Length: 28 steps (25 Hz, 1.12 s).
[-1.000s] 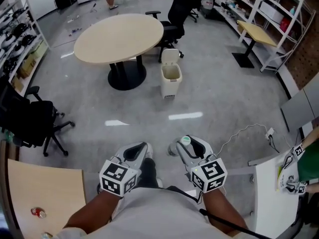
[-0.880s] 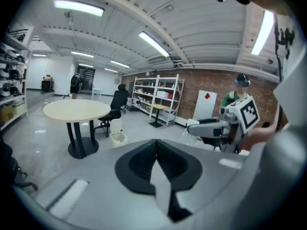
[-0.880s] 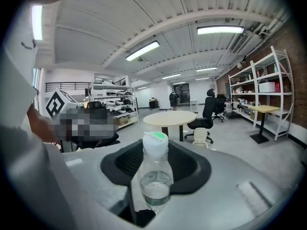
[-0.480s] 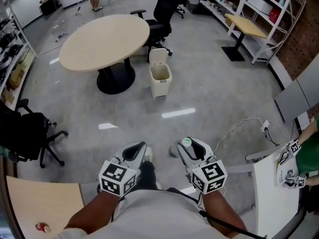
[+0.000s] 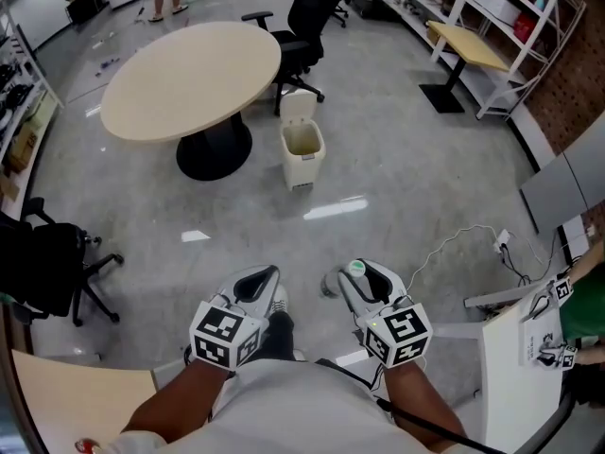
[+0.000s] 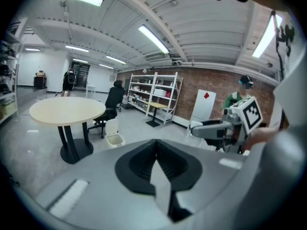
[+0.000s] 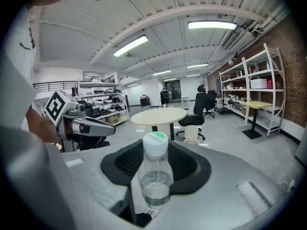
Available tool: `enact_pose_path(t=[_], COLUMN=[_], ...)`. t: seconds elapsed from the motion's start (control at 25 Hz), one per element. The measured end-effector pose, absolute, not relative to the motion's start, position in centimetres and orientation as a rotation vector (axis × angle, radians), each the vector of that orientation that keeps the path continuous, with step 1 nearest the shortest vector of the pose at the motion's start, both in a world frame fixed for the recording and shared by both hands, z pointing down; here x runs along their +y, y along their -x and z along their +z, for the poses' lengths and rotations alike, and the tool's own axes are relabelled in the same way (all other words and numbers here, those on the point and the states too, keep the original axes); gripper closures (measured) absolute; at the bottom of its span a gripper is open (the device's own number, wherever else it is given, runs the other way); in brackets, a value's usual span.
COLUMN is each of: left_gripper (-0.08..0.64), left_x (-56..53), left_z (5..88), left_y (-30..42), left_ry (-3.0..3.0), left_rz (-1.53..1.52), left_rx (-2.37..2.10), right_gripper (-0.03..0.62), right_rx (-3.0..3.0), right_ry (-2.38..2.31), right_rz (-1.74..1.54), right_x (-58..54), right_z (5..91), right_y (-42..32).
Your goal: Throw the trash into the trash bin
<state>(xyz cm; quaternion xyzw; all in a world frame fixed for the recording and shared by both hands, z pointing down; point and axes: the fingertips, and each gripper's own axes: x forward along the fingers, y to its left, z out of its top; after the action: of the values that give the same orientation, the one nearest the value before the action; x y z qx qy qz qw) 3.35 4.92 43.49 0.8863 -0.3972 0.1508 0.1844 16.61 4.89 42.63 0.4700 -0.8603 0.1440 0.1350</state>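
The fingers of the right gripper [image 7: 155, 163] are clamped on a clear plastic bottle [image 7: 154, 181], which stands upright between them with its white-and-green cap on top and a little water inside. Just to their left, the fingers of the left gripper [image 6: 156, 163] are pressed together with nothing between them. Well ahead of both sets of fingers, the trash bin [image 5: 302, 146] stands on the floor with its lid up, beside the base of a round worktop [image 5: 189, 76].
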Motion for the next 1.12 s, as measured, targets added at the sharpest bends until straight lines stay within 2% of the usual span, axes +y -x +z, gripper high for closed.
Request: enact_pose_path(t=[0.84,1.12], left_gripper=[0.551,0.552], left_x=[-13.8,-16.7], left_z=[40.8,40.8], left_y=[-0.2,0.2], left_ry=[-2.609,-2.611], left_rz=[0.350,0.321], left_rx=[-1.122,-1.113], right_gripper=[0.433,0.433], right_rx=[-2.436,-2.433], right_ry=[-1.405,-1.406], right_rz=[0.312,0.276], right_x=[-11.4,-14.0], right_z=[40.2,39.2], right_y=[-13.6,-12.9])
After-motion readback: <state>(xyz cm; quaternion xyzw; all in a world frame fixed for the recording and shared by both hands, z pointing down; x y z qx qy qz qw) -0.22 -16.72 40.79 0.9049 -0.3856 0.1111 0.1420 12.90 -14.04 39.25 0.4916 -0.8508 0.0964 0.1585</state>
